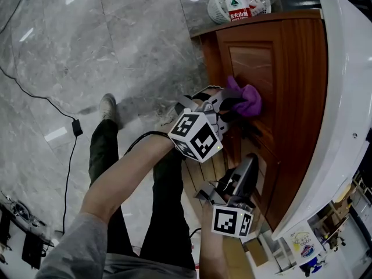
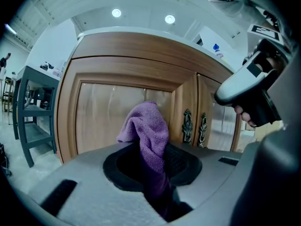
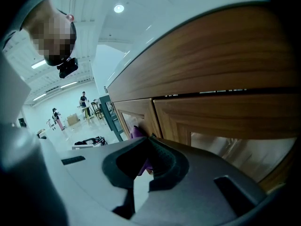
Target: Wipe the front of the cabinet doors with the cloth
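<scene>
The wooden cabinet [image 1: 290, 68] fills the right side of the head view, under a white counter [image 1: 343, 97] whose edge runs down the frame. A grey marble floor [image 1: 116, 39] spreads out to the left.

The person's left forearm [image 1: 128, 173], bare below a grey sleeve [image 1: 75, 249], reaches up and across the legs toward the cabinet front. It carries the left gripper [image 1: 232, 106], which points at the door panel [image 2: 108, 112] nearest the cabinet's far end. The right gripper [image 1: 249, 170] is held lower and closer to the body, just beside the door next to it. Its tips point along the cabinet front toward the left gripper.

In the left gripper view, the left gripper [image 2: 157, 168] has its jaws clamped on the purple cloth [image 2: 148, 126]. The cloth bunches up past the tips in front of the panel, and in the head view it [image 1: 247, 97] sits against the door. In the right gripper view, the right gripper [image 3: 150, 140] has its tips drawn together with nothing held between them.

Two ornate metal handles [image 2: 187, 125] stand side by side where the doors meet. At the counter's far end a white basket [image 1: 224, 4] holds plastic bottles [image 1: 238, 7].
</scene>
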A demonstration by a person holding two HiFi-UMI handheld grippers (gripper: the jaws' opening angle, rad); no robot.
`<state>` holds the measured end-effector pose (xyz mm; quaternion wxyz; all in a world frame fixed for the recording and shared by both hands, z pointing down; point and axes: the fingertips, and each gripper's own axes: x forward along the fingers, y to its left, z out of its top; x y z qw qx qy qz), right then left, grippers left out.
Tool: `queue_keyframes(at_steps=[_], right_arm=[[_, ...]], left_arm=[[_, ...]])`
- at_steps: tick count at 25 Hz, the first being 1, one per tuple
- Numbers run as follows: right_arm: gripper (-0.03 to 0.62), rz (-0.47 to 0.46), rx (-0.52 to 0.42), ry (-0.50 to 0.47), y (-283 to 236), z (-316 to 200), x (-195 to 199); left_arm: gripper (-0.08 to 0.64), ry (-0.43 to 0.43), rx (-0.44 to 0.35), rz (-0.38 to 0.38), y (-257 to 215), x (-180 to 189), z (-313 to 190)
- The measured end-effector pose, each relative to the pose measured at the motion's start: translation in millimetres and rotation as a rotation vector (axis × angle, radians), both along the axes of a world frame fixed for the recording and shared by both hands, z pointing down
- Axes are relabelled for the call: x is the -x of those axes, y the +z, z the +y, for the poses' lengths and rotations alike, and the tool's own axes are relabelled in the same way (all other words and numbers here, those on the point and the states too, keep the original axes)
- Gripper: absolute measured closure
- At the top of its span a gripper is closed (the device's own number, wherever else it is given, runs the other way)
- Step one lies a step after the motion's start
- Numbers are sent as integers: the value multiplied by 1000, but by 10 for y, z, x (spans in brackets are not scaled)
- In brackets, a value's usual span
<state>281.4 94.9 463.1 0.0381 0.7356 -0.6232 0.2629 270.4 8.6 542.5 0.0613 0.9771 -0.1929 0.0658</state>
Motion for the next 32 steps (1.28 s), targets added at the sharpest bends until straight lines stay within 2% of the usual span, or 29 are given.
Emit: queue_keyframes(at_steps=[6,17,23,32], right_arm=[[583,0,-4,16,-13,94,-41],[583,0,-7,30,-25,160,-66],[583,6,-14,29,-82,103,-20],[583,-18,-15,18,-82,55,297]], left_arm=[[463,49,2,-13,34,-120,238],[463,39,25,-17,58,-96,287],[463,14,47,-24,44,78,324],[463,-44,52,-50,62,574,158]])
